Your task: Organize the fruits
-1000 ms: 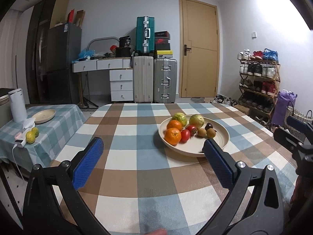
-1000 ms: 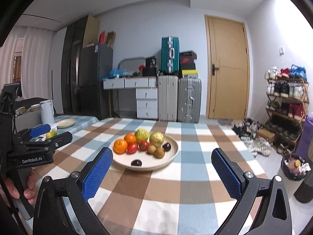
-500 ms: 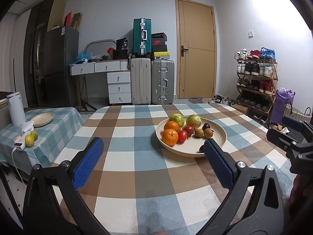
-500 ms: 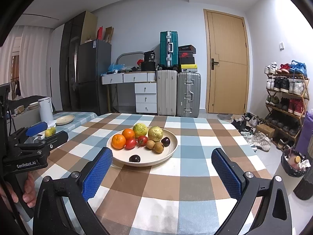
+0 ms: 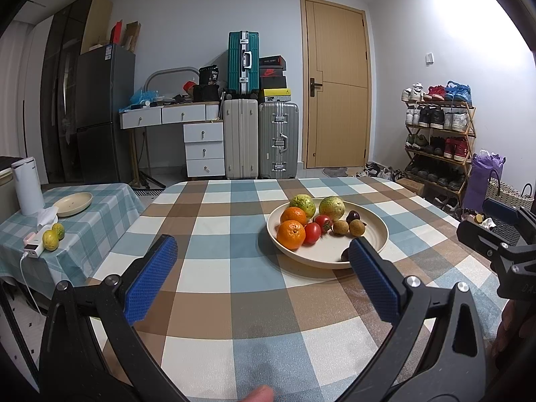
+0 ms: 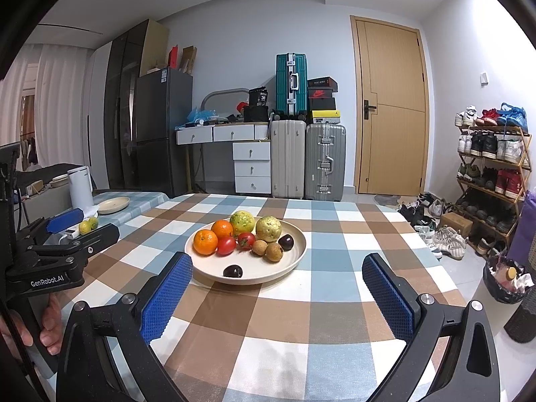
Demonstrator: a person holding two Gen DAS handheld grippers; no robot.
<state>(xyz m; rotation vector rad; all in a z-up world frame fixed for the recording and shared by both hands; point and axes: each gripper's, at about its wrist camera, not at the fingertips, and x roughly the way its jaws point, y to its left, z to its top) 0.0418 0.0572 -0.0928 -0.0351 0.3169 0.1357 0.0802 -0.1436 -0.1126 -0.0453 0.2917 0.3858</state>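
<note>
From your left wrist view, your left hand-held gripper hangs wide open over the checked worktop, holding nothing; the fruit plate sits ahead to its right.

From your right wrist view, your right hand-held gripper is likewise spread and empty, the plate just beyond it.

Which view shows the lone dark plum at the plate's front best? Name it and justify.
The right wrist view: the dark plum lies fully visible, alone at the near side of the beige plate. In the left wrist view, only a sliver of it shows, mostly hidden behind a finger of the left tongs.
</note>
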